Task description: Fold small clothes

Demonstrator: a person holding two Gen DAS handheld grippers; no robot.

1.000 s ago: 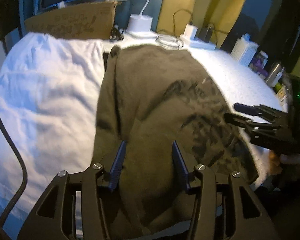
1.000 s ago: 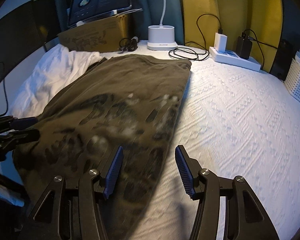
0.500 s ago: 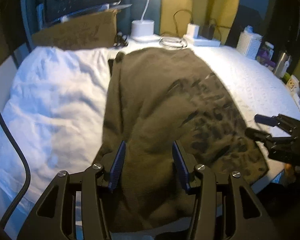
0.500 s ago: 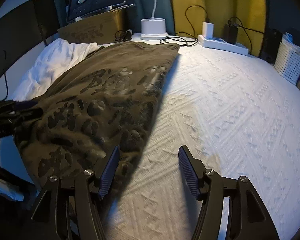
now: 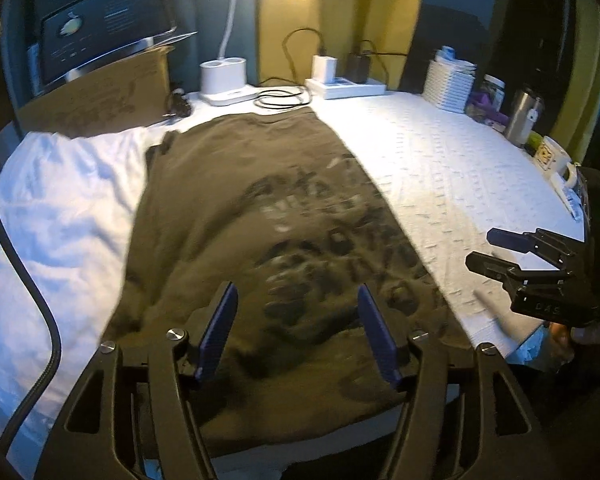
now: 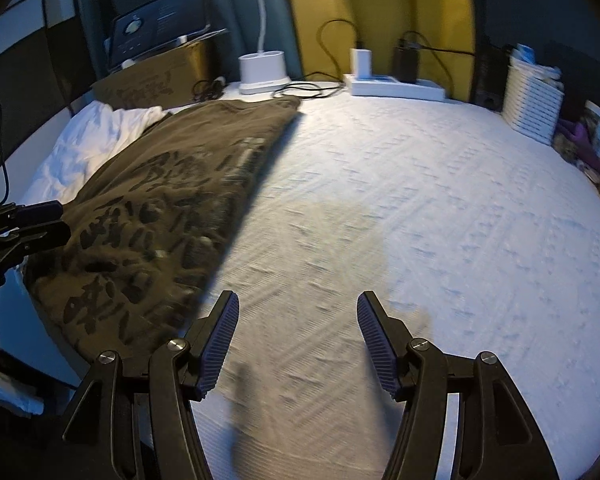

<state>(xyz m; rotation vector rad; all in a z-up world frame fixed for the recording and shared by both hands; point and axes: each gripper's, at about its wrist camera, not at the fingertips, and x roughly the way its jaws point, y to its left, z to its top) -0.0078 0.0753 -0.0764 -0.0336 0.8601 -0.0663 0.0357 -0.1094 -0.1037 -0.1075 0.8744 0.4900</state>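
An olive-brown T-shirt [image 5: 236, 216] with a dark print lies lengthwise, folded into a long strip, on the white textured bed cover [image 5: 440, 168]; it also shows in the right wrist view [image 6: 168, 208]. My left gripper [image 5: 296, 300] is open and empty above the shirt's near end. My right gripper [image 6: 296, 308] is open and empty above bare cover, to the right of the shirt. It appears in the left wrist view [image 5: 484, 248] off the shirt's right edge. The left gripper shows at the left edge of the right wrist view [image 6: 56, 222].
A white pillow [image 5: 60, 200] lies left of the shirt. A cardboard box [image 5: 96, 96], lamp base [image 5: 224, 80], power strip with chargers [image 5: 344, 84] and cables line the far edge. A white basket [image 5: 452, 80], steel flask [image 5: 524, 116] and mug [image 5: 552, 156] stand at the right.
Both grippers have pulled back and risen from the shirt. The right gripper has swung right, off the shirt's edge and over bare cover. The shirt lies still.
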